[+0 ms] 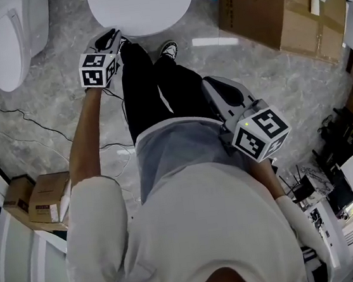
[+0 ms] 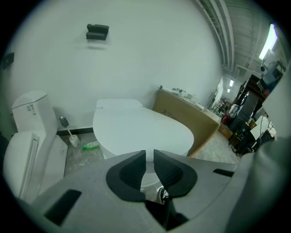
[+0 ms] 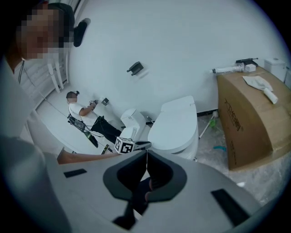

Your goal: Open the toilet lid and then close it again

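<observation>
the left gripper (image 2: 149,157) has its fingers (image 2: 129,177) released: a slim gap shows between the tips, with nothing in it. it hangs just before the front edge of the toilet lid (image 2: 141,129); whether it touches the lid cannot be made out. the right gripper (image 3: 146,157) is clenched, tips meeting on nothing, held by the person's thigh, well apart from the toilet. the lid lies shut and flat on the bowl, long axis running from the wall toward the person, rounded front end nearest the left gripper.
</observation>
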The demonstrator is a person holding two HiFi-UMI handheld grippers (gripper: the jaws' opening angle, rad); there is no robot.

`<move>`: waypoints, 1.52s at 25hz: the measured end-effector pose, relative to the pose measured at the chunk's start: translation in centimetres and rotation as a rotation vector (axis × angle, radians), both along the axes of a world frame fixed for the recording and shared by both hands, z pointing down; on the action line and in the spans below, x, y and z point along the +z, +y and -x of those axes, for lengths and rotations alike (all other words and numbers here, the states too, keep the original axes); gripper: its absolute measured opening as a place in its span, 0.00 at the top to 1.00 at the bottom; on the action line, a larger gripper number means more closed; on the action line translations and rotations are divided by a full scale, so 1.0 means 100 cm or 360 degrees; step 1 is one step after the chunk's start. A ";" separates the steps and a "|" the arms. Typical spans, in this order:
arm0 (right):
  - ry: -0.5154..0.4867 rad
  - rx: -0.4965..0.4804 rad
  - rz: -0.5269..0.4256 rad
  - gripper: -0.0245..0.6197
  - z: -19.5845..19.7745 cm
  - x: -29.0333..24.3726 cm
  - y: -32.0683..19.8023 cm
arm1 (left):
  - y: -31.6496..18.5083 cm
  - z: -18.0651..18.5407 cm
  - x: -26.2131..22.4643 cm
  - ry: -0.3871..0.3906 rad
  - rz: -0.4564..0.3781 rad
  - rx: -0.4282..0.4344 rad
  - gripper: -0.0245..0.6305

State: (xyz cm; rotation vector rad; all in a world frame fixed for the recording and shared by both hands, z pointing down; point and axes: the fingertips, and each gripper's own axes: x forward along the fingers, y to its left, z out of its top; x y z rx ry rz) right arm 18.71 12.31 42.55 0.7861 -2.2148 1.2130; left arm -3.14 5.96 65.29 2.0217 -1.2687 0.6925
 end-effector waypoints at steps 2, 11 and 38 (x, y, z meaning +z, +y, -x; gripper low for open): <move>-0.0014 0.0021 0.0041 0.95 -0.002 0.002 0.005 | 0.004 0.001 0.011 -0.0006 0.0019 -0.0020 0.89; 0.0050 0.0003 0.0121 0.95 -0.009 0.020 0.024 | 0.016 0.005 0.058 -0.0061 0.0103 -0.0096 0.93; 0.0261 -0.0052 0.0253 0.95 0.003 0.056 0.040 | 0.029 0.012 0.181 -0.0007 0.0499 -0.0309 0.95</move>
